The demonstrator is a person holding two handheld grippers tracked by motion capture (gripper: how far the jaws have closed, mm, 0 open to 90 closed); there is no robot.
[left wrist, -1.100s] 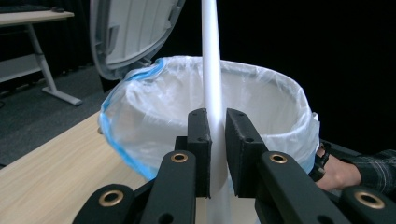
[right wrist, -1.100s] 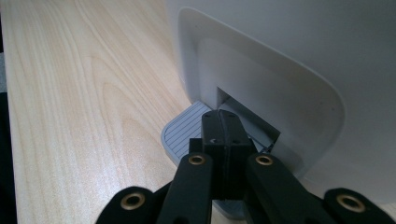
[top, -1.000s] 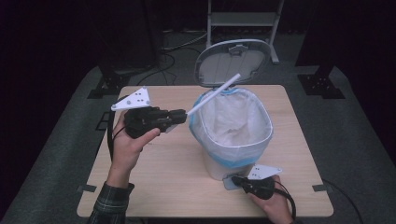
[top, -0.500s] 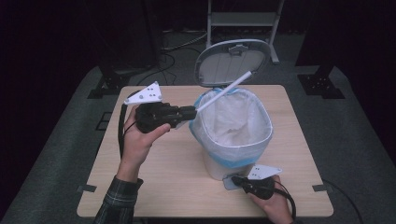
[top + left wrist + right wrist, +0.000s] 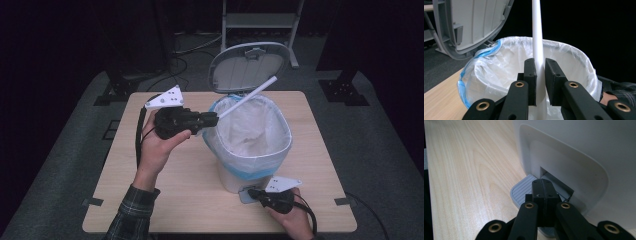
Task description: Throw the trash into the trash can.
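Note:
A white pedal bin (image 5: pixel 227 177) with a clear, blue-edged liner (image 5: pixel 260 155) stands mid-table, its grey lid (image 5: pixel 248 66) raised. My left gripper (image 5: pixel 212 119) is at the bin's left rim, shut on a long white tube (image 5: pixel 247 95) that slants up across the opening toward the lid. The left gripper view has the tube (image 5: pixel 537 37) pinched between the jaws of the left gripper (image 5: pixel 539 62), above the liner (image 5: pixel 494 65). My right gripper (image 5: pixel 252 192) is shut, its tips on the grey foot pedal (image 5: pixel 520 191) at the bin's base (image 5: pixel 574 157); the right gripper (image 5: pixel 542 182) holds nothing.
The light wooden table (image 5: pixel 165 200) has bare room left of and in front of the bin. A metal stand (image 5: pixel 260 20) and cables lie on the dark floor behind. The raised lid (image 5: pixel 479 22) stands just beyond the far rim.
My left gripper has moved right, closer to the bin, carrying the tube farther over the opening. The right gripper has stayed on the pedal.

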